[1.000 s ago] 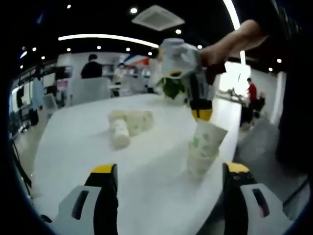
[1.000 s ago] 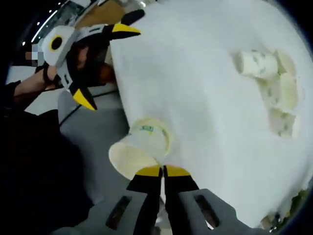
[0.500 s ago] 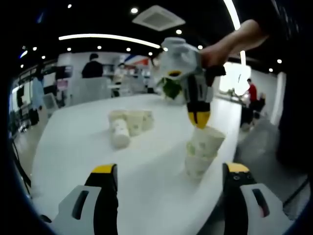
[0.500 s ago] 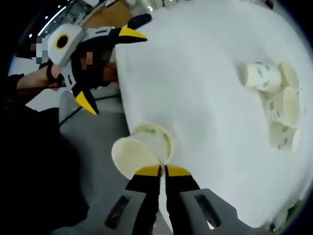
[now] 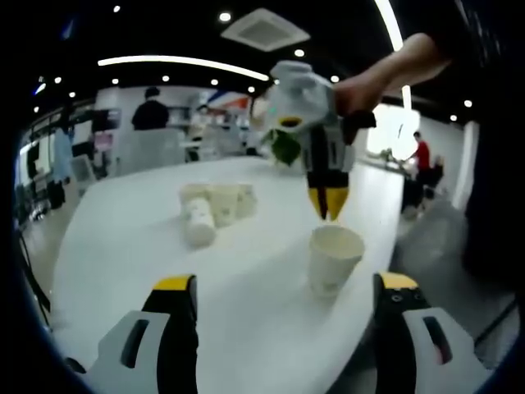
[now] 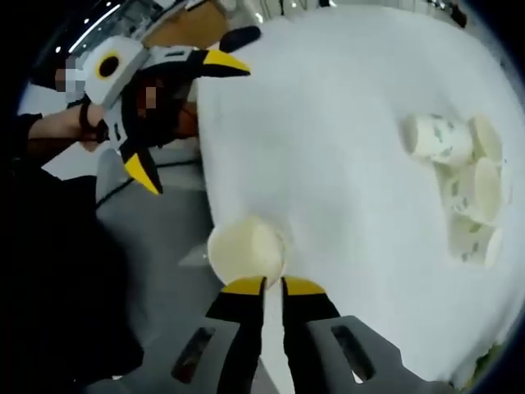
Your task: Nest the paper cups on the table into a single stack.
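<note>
A nested stack of paper cups [image 5: 332,259] stands upright near the white table's [image 5: 123,238] edge, its open mouth facing up [image 6: 246,250]. My right gripper [image 5: 328,205] hangs just above the rim, its jaws a little apart and off the cup [image 6: 273,286]. Several loose paper cups [image 5: 212,209] lie and stand together farther along the table [image 6: 459,185]. My left gripper [image 5: 283,283] is wide open and holds nothing, short of the stack; it appears past the table edge in the right gripper view [image 6: 193,123].
The stack sits close to the table edge, with grey floor [image 6: 156,246] beyond it. A green plant [image 5: 287,148] stands at the far end of the table. People are in the room behind.
The tilted cup held by my right gripper has dropped straight into the stack. The right jaws have parted and lifted slightly off its rim. My left gripper has stayed open and still.
</note>
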A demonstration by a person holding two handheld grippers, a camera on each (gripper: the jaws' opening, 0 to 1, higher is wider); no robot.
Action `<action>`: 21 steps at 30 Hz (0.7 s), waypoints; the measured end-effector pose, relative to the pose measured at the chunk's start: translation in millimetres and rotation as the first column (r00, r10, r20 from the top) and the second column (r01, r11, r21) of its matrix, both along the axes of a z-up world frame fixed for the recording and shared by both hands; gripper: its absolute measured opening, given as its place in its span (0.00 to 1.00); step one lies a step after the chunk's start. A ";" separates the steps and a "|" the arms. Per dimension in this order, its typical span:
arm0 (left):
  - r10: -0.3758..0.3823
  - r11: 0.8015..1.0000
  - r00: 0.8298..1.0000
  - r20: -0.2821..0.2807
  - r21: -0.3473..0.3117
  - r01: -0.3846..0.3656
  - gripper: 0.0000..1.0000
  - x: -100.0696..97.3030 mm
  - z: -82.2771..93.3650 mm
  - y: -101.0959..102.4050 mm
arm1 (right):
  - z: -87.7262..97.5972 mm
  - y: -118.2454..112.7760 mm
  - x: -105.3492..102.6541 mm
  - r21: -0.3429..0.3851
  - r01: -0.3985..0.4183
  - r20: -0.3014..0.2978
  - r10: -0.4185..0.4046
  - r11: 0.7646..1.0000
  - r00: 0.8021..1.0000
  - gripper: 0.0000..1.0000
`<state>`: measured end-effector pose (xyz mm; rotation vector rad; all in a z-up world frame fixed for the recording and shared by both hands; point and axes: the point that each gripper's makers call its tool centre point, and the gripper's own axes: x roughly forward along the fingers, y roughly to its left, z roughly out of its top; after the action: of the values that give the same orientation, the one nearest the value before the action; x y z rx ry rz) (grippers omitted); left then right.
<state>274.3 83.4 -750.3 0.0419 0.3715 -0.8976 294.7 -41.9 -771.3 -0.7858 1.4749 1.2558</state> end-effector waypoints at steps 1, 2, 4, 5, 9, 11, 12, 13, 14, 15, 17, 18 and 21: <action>-0.001 1.000 1.000 0.000 0.000 0.001 0.87 -0.2 0.4 -0.3 | -0.1 0.0 -0.1 0.001 -0.001 0.000 0.001 1.000 1.000 0.04; -0.003 1.000 1.000 0.000 0.000 0.003 0.87 -0.6 0.8 -0.7 | -0.2 0.0 0.1 0.003 -0.002 0.002 0.002 1.000 1.000 0.04; -0.004 1.000 1.000 0.000 0.003 0.004 0.87 -0.5 0.4 -0.6 | -0.2 0.1 0.3 0.011 -0.015 0.006 0.015 1.000 1.000 0.04; -0.004 1.000 1.000 0.000 0.002 0.004 0.87 -0.1 0.4 0.0 | 0.0 -0.1 0.6 0.013 -0.020 0.010 0.020 1.000 1.000 0.04; -0.001 1.000 1.000 0.004 0.003 0.001 0.87 1.5 2.3 0.8 | 3.6 1.4 1.3 0.039 -0.007 0.014 0.007 0.999 1.000 0.03; 0.002 1.000 1.000 0.004 0.002 -0.002 0.87 2.5 3.5 1.3 | 5.0 -0.6 1.5 0.039 0.004 0.013 -0.005 0.999 1.000 0.01; 0.004 1.000 1.000 0.005 0.001 -0.004 0.87 2.8 3.9 1.4 | 5.7 -1.8 2.4 0.046 0.006 0.017 -0.007 0.999 1.000 0.01; 0.008 1.000 1.000 0.008 -0.004 -0.008 0.87 4.0 5.4 2.0 | 6.4 -1.7 2.3 0.055 0.005 0.018 -0.006 0.998 1.000 0.01; 0.009 1.000 1.000 0.010 -0.006 -0.009 0.87 4.7 6.0 2.4 | 7.5 -1.7 2.9 0.070 0.012 0.020 -0.014 0.997 1.000 0.01; 0.011 1.000 1.000 0.010 -0.007 -0.011 0.87 5.2 6.3 2.7 | 8.2 -1.2 3.3 0.082 0.020 0.021 -0.022 0.996 1.000 0.00; 0.011 1.000 1.000 0.011 -0.006 -0.011 0.87 5.7 6.4 2.7 | 13.9 -1.1 1.7 0.098 0.025 0.021 -0.027 0.995 0.999 0.00; 0.010 1.000 1.000 0.010 -0.005 -0.010 0.87 5.5 6.2 2.6 | 14.2 -1.5 2.1 0.109 0.024 0.026 -0.027 0.994 0.999 0.00; 0.009 1.000 1.000 0.008 -0.004 -0.009 0.87 5.3 5.2 2.7 | 17.6 -2.1 3.8 0.149 0.019 0.056 -0.027 0.989 0.998 0.00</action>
<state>279.6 86.2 -745.1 0.0403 0.3620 -0.8894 298.5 -44.1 -753.7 -0.6981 1.3240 1.2988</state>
